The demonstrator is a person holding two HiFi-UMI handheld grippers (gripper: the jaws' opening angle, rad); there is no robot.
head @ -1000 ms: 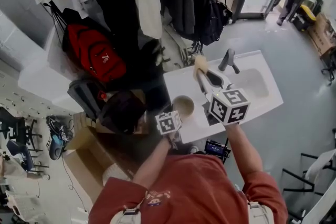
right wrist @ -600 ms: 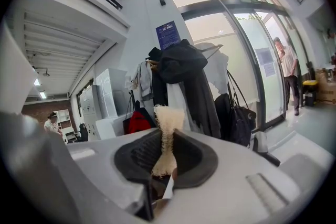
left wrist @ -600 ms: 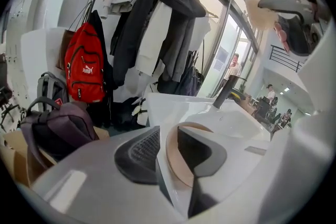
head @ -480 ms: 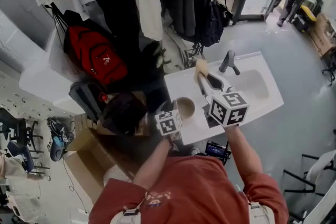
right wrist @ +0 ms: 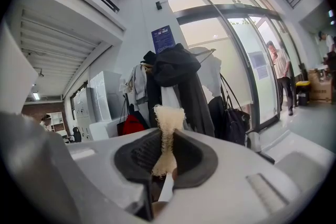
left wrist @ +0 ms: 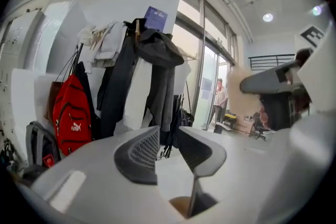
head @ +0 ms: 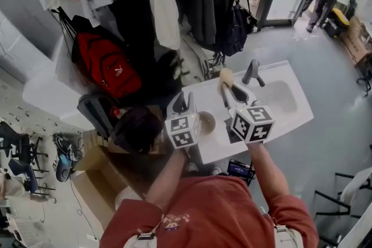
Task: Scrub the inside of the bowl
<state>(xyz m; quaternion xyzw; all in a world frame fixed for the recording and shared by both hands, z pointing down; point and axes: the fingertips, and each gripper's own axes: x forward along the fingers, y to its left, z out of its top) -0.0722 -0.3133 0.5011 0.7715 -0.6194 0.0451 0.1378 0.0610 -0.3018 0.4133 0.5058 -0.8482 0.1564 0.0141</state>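
While R gripper pinches sponge, L gripper has just opened, empty, over bowl on counter

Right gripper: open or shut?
The right gripper is shut on the sponge: in its own view the pads pinch the sponge's middle, and its top flares above them.

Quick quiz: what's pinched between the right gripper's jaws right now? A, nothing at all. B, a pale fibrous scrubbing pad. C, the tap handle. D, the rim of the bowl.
B: in the right gripper view, the right gripper has its jaws closed on a pale, fibrous scrubbing pad that sticks up past them. In the head view the bowl sits apart from it on the white sink counter.
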